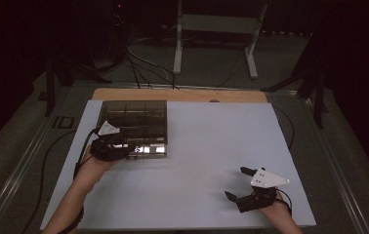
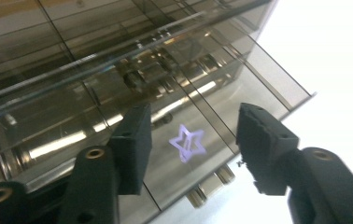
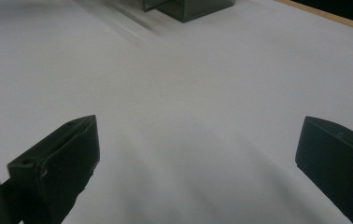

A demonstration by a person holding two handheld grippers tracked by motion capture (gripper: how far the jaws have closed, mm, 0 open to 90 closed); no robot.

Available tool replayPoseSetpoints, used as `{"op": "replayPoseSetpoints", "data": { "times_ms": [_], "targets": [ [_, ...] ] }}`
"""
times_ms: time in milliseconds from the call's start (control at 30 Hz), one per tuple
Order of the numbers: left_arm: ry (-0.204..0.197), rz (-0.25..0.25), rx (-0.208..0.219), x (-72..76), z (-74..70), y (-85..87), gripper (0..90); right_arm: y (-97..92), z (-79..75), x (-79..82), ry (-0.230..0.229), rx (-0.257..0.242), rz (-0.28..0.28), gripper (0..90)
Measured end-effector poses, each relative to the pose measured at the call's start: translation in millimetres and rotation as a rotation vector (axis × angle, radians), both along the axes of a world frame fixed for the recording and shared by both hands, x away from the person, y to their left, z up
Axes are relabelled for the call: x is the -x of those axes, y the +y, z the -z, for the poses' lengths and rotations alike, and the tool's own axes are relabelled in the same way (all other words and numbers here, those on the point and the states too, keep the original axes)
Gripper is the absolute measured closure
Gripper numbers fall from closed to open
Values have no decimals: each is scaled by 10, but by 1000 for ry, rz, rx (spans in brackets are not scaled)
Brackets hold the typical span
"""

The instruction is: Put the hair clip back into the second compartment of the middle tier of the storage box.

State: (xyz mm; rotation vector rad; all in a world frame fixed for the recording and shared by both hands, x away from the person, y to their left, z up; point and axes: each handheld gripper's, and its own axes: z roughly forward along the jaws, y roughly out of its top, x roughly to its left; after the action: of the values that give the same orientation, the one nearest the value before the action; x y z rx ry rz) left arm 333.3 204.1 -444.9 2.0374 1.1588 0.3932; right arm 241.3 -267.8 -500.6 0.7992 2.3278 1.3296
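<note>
A smoky clear compartment box (image 1: 133, 119) lies at the back left of the white board (image 1: 212, 146). My left gripper (image 1: 126, 147) hovers over the box's front left edge. Seen from the left gripper view, the left gripper (image 2: 195, 114) is open above the box (image 2: 72, 46). A small pale violet star outline (image 2: 187, 143) lies in a compartment below the gap. My right gripper (image 1: 235, 183) stands open near the board's front right, with nothing between its fingers. In the right gripper view, the right gripper (image 3: 198, 126) is spread wide over bare white surface, with the box's corner (image 3: 188, 7) far ahead.
A strip of wooden tabletop (image 1: 182, 94) shows behind the board. Beyond it, a white frame stand (image 1: 216, 24) and loose cables (image 1: 143, 63) are on the dark floor. Dark stand legs (image 1: 314, 83) flank the table's back right.
</note>
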Motion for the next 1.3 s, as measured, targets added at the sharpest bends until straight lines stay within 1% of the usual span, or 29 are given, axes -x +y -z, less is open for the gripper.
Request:
{"op": "replayPoseSetpoints", "data": {
  "times_ms": [100,200,233,267,300,333,400,533,633,700,733,800,1000,1067,1100,1133,1167,1233,1300],
  "targets": [
    [1,-2,8,61,-8,16,333,2,1,-1,1,1,-1,1],
    [11,-3,12,121,-18,26,222,1,1,-1,1,-1,-1,1],
    [17,-3,21,141,-19,29,187,1,2,-1,1,0,-1,1],
    [17,-3,21,141,-19,29,151,1,2,-1,1,0,-1,1],
    [24,7,21,167,-19,36,151,2,2,-1,1,0,-2,1],
    [19,11,20,195,-18,39,111,4,2,-1,1,0,-1,1],
    [20,19,19,251,-14,44,67,6,1,2,2,-1,-1,1],
    [17,32,35,367,7,67,9,7,3,2,0,1,-2,1],
    [-3,26,40,455,27,87,0,8,4,0,0,3,-3,1],
    [1,26,61,503,52,108,0,8,4,1,1,4,-2,1],
    [4,28,64,530,71,110,0,7,4,0,2,3,-1,1],
    [0,32,47,591,122,105,0,5,4,-1,2,2,0,1],
    [-4,66,53,718,237,96,0,9,8,-1,4,4,0,1],
    [-14,76,52,763,268,93,0,11,7,0,4,4,0,1],
    [-12,81,47,780,283,88,0,11,6,2,4,5,0,1],
    [-17,91,37,801,294,86,0,10,6,2,4,4,-1,1],
    [-24,97,36,820,306,84,0,9,7,1,4,5,0,1],
    [-47,96,27,864,329,88,0,7,6,0,3,5,0,1],
    [-43,88,38,890,343,105,0,7,5,2,2,5,-1,1]
  ]
}}
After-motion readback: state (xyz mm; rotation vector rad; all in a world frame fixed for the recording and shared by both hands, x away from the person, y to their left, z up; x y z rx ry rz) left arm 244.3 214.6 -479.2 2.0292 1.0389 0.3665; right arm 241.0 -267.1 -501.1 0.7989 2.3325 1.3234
